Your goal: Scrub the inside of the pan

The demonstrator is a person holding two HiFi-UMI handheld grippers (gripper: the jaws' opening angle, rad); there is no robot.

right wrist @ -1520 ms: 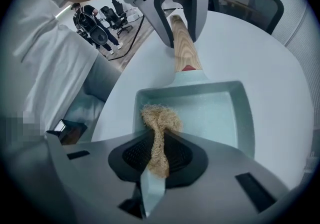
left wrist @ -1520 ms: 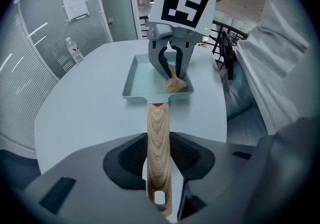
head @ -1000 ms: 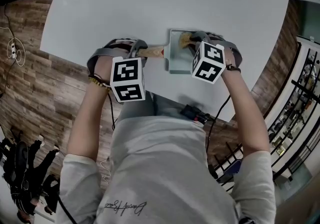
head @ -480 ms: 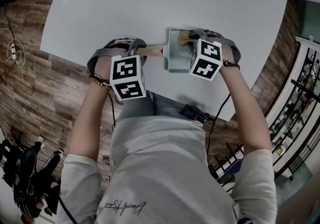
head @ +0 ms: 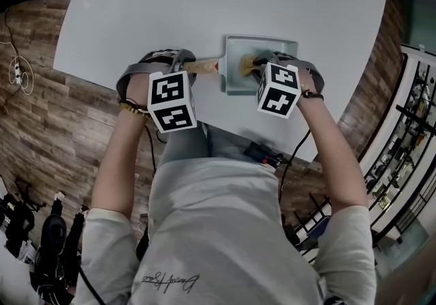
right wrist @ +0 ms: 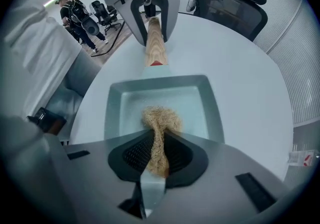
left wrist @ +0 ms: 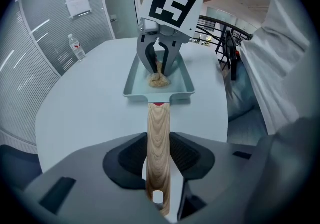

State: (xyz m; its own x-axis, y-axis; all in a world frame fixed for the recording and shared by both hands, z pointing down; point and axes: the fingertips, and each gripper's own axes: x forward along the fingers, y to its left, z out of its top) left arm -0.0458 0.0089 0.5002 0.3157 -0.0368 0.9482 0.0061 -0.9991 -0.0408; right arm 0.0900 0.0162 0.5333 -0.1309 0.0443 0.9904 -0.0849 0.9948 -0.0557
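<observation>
White round table (head: 204,4) carries a square, pale green pan (head: 262,40), set near the table edge closest to the person. The pan's wooden handle (left wrist: 159,128) extends toward the person's left. The left gripper (left wrist: 159,163) is clamped on this handle, with both pads pressed against its sides. The right gripper (right wrist: 157,157) stands over the pan, pointing down, its jaws closed on a tan fibre scrubber (right wrist: 160,117). The scrubber's lower tuft touches the pan floor near the pan's centre.
</observation>
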